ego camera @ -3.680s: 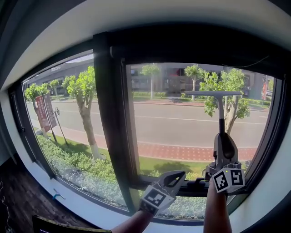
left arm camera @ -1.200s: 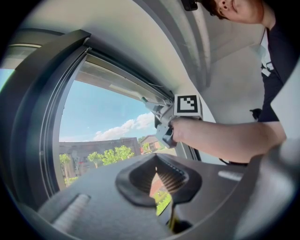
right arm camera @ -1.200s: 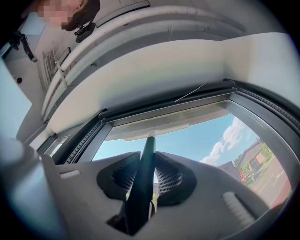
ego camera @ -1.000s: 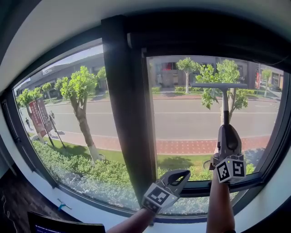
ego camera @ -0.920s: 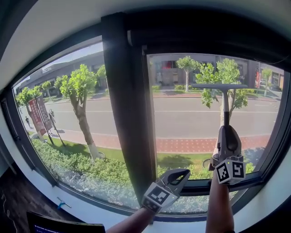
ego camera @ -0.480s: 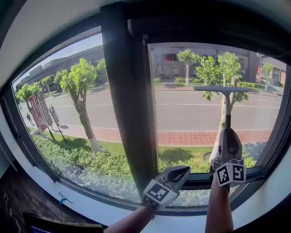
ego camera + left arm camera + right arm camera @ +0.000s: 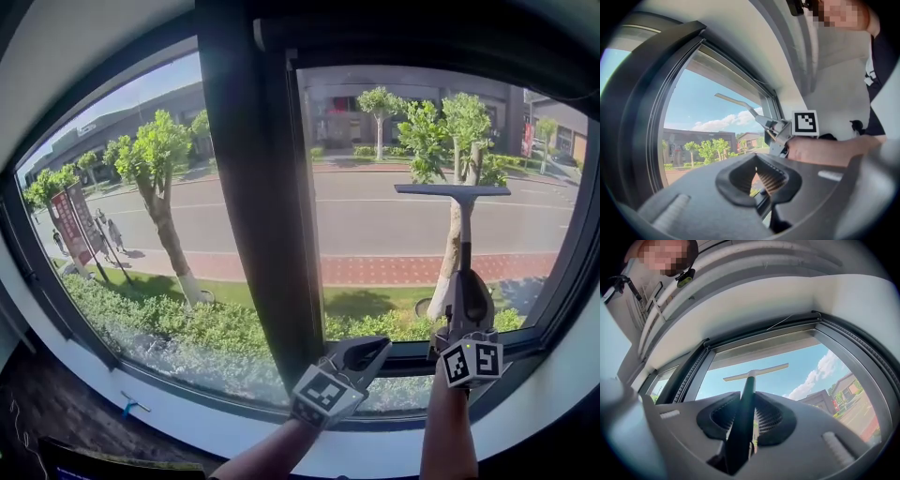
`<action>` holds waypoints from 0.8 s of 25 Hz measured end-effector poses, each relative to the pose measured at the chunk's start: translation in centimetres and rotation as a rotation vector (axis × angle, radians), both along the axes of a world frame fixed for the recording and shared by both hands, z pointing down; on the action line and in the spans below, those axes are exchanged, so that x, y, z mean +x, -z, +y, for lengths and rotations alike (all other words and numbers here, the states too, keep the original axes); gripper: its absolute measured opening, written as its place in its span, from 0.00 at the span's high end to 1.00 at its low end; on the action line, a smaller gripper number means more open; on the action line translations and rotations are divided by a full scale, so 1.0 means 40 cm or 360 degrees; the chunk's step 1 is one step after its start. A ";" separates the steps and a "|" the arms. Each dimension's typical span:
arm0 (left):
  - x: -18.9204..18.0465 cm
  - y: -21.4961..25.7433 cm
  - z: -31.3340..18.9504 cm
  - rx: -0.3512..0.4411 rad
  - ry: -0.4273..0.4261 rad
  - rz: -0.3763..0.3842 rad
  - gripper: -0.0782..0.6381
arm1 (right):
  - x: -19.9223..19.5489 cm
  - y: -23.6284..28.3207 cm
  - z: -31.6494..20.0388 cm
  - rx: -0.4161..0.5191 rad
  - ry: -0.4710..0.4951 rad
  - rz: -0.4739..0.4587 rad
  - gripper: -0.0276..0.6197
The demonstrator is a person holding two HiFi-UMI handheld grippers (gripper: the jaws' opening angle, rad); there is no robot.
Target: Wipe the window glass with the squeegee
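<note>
The squeegee (image 7: 453,190) stands upright, its flat blade level across the middle of the right window pane (image 7: 375,225) and its dark handle (image 7: 464,248) running straight down. My right gripper (image 7: 466,302) is shut on the lower end of that handle; in the right gripper view the handle (image 7: 746,399) passes between the pads up to the blade (image 7: 757,372). My left gripper (image 7: 364,354) hangs lower left of it, by the bottom frame, shut with nothing in it. The left gripper view shows the squeegee (image 7: 736,101) beyond its own closed jaws (image 7: 759,177).
A wide dark mullion (image 7: 258,206) divides the right pane from the larger left pane (image 7: 141,244). A white sill (image 7: 394,441) runs under the frame. Outside are trees, a road and hedges. A small blue object (image 7: 128,406) lies on the sill at lower left.
The squeegee blade has come down the right pane, from near the top frame to about mid-height, with my right gripper still shut on its handle. The left gripper has hardly moved.
</note>
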State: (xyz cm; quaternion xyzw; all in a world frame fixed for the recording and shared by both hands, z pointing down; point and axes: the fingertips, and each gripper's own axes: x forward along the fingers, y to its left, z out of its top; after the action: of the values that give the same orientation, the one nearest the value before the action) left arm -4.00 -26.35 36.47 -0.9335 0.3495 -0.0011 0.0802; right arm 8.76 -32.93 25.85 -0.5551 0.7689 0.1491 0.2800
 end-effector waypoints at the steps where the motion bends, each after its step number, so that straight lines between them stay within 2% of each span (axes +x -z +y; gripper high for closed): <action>1: -0.001 -0.004 0.000 -0.0006 -0.0001 0.0000 0.89 | 0.000 -0.010 0.000 -0.0012 0.0001 0.0000 0.81; 20: 0.008 -0.092 0.013 -0.0107 -0.0015 -0.0028 0.89 | 0.001 -0.184 0.022 -0.0189 0.0015 0.0018 0.81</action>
State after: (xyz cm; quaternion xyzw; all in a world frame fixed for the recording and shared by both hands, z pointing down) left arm -3.69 -25.82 40.13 -0.9372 0.3443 -0.0208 0.0519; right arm 8.81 -32.05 33.20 -0.5662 0.7806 0.1051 0.2429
